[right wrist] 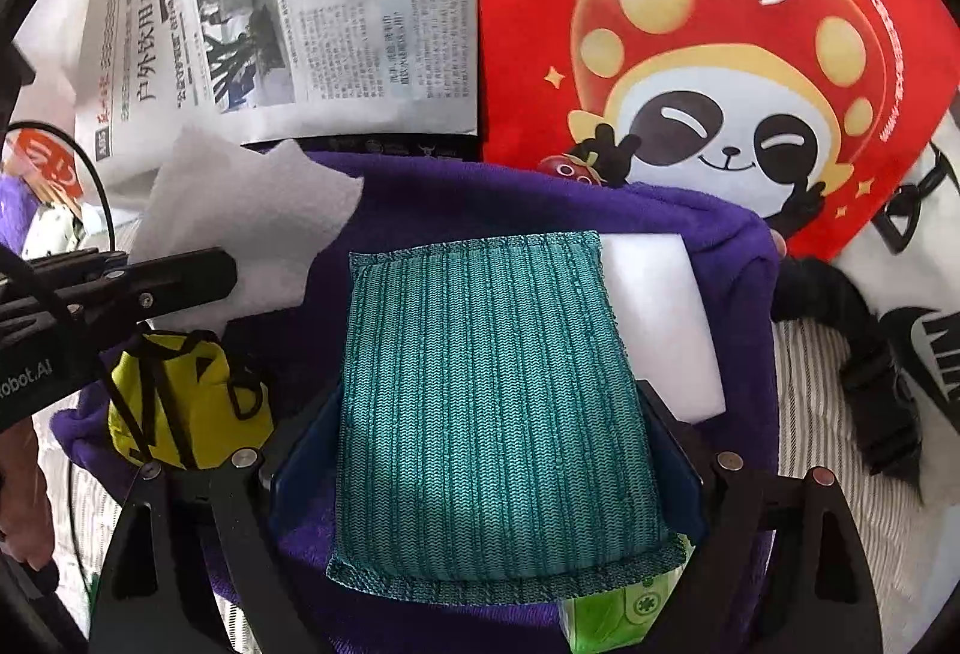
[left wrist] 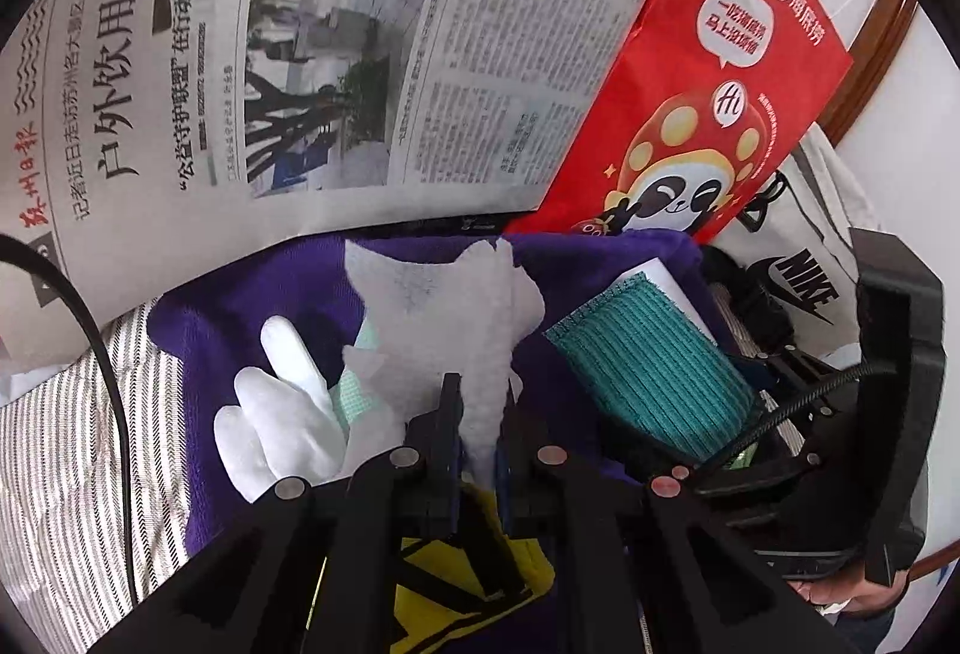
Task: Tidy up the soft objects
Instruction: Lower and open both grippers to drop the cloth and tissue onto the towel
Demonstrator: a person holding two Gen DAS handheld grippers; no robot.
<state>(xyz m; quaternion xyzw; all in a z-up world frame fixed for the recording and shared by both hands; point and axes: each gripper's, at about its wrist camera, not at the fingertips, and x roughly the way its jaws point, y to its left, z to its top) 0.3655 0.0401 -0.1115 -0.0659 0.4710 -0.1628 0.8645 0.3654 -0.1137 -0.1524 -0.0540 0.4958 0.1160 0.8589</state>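
My left gripper (left wrist: 478,417) is shut on a white tissue-like cloth (left wrist: 444,318), held above a purple cloth (left wrist: 240,330). It also shows in the right wrist view (right wrist: 252,228), pinched by the left gripper's black fingers (right wrist: 174,270). My right gripper (right wrist: 486,414) is shut on a teal knitted sponge pad (right wrist: 492,402) with a white foam block (right wrist: 660,306) behind it. The pad also shows in the left wrist view (left wrist: 648,366). A white glove (left wrist: 276,414) lies on the purple cloth beside a pale green item.
A newspaper (left wrist: 360,54) and a red panda-print bag (left wrist: 720,102) lie beyond the purple cloth. A white Nike bag (left wrist: 804,282) with black straps (right wrist: 864,384) is at the right. Striped bedding (left wrist: 66,444) lies underneath. A yellow and black pouch (right wrist: 186,402) sits at the left.
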